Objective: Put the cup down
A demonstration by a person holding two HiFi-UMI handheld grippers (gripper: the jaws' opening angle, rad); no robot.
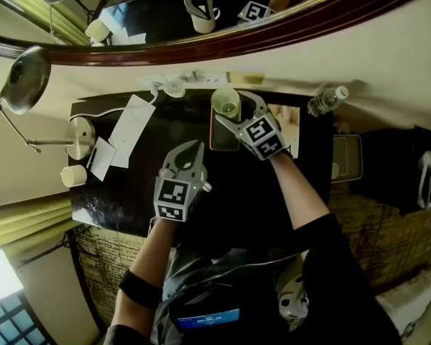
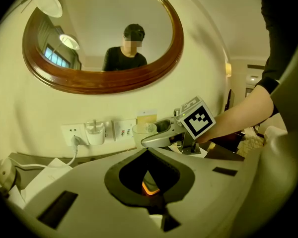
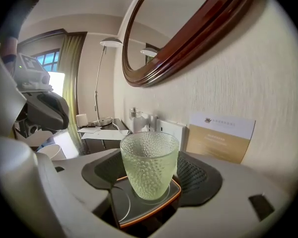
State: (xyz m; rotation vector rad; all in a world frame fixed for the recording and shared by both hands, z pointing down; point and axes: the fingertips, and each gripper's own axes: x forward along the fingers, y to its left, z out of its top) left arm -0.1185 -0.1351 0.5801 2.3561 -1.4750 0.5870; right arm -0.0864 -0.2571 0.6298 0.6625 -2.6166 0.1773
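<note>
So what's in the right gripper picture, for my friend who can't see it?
A bumpy, pale green glass cup is gripped between the jaws of the right gripper, over a dark orange-rimmed tray. Behind are a cream wall, a wooden-framed mirror and a lamp.

Tray (image 1: 221,141) mostly hidden under right tongs (image 1: 235,113) and cup (image 1: 225,103). Mirror (image 1: 151,27) cut off at 12 o'clock edge. Card (image 3: 221,135) print too small to read.

Pale grey plastic left gripper (image 1: 191,148) and right gripper (image 1: 232,111), black pads (image 3: 201,177) lining the jaws, each topped by a cube (image 1: 263,136) of black-and-white square markers; dark sleeves (image 1: 133,289) on both arms
</note>
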